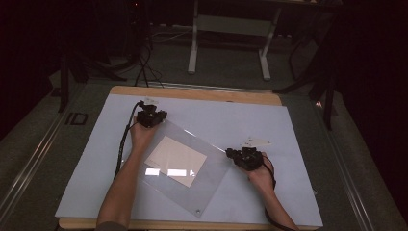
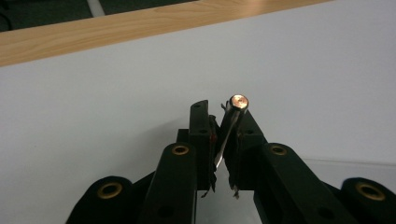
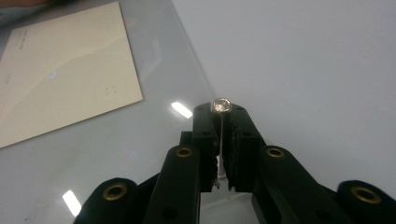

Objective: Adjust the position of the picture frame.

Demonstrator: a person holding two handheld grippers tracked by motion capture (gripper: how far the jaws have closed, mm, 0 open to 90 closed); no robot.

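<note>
Sheet [image 1: 190, 166] edges (probably) clamped, barely visible.

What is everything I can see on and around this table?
Clear plastic sleeve: one, transparent, lying slanted mid-table, a corner pinched in each gripper.
Paper sheet: one, cream, inside the sleeve.
Metal snap: one, coppery, at the corner the left gripper holds.
Metal snap: one, silvery, at the corner the right gripper holds.
Table cover: one, pale blue-white, over the tabletop.
Wooden tabletop: one, light brown, showing at the far edge.
Frame legs: white, on the floor beyond the table.
Left gripper: one, black, shut on the sleeve's far left corner.
Right gripper: one, black, shut on the sleeve's right corner.
</note>
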